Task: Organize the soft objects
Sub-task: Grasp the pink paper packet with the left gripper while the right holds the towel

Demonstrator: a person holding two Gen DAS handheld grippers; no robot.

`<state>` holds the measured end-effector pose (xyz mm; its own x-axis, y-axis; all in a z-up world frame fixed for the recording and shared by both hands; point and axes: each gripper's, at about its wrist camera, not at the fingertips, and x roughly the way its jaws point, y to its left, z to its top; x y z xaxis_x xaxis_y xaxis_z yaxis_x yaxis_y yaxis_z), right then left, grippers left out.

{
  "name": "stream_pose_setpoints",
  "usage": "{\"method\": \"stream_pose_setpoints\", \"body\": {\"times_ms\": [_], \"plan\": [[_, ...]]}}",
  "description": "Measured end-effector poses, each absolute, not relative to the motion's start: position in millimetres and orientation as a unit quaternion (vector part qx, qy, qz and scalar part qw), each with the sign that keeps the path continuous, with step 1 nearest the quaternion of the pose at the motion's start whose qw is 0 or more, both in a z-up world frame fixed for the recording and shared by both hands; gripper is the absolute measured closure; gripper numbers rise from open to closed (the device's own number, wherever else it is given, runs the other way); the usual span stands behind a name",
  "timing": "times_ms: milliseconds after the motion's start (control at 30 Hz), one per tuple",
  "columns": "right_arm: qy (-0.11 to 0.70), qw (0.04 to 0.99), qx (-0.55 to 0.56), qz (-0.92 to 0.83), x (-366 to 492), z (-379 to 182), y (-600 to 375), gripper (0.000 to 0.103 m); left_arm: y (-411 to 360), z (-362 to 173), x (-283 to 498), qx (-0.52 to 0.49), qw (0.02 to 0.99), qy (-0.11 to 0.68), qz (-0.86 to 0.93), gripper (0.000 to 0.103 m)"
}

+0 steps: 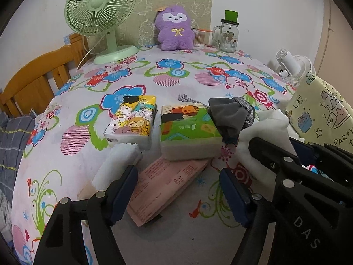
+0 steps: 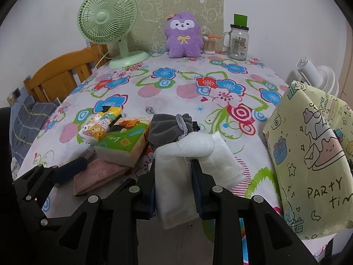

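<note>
My right gripper is clamped tight on a white folded tissue pack; its blue pads press both sides of the soft packet, which bulges up above the fingertips and hangs down below them. A second white soft piece lies against it on the right. Just behind the packet sits a grey drawstring pouch, its cord draped over the white top.

My left gripper stands with its jaws apart and nothing pinched. Between the fingers lies a flat pink packet on the flowered tablecloth; I cannot tell whether either pad touches it. The left finger sits beside a white rolled item, near it or perhaps brushing it.

Beyond the pink packet, the green tissue pack rests with its near edge over the pink one, and the cartoon-printed tissue pack lies just to its left, a narrow gap between them. The grey pouch leans on the green pack's right end.

At the far edge stand a green desk fan, a purple plush toy and a glass mug jar. A yellow party-print bag stands at the right.
</note>
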<state>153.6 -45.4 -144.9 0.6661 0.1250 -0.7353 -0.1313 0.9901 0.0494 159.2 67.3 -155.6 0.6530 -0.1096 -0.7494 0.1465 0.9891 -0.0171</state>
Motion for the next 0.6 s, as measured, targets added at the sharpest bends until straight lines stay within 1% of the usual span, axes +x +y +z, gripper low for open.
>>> {"method": "stream_pose_setpoints", "body": {"times_ms": [167,267,333,367,433,500,600], "plan": [[0.403,0.913,-0.002,0.068,154,-145,-47,0.073,75,-160,167,0.009,0.908,0.415,-0.058,0.022],[0.405,0.912,-0.004,0.065,156,-146,-48,0.073,73,-160,167,0.012,0.907,0.418,-0.053,0.022],[0.407,0.911,-0.002,0.064,156,-147,-49,0.073,72,-159,165,0.015,0.908,0.415,-0.053,0.040],[0.407,0.911,-0.001,0.065,156,-148,-50,0.073,72,-159,164,0.014,0.908,0.414,-0.054,0.044],[0.408,0.911,-0.003,0.064,156,-148,-50,0.073,71,-157,160,0.013,0.907,0.417,-0.056,0.060],[0.408,0.910,-0.002,0.066,155,-148,-50,0.073,69,-156,156,0.015,0.905,0.419,-0.065,0.063],[0.406,0.911,-0.001,0.069,152,-147,-51,0.073,64,-156,152,0.019,0.904,0.421,-0.070,0.064]]}}
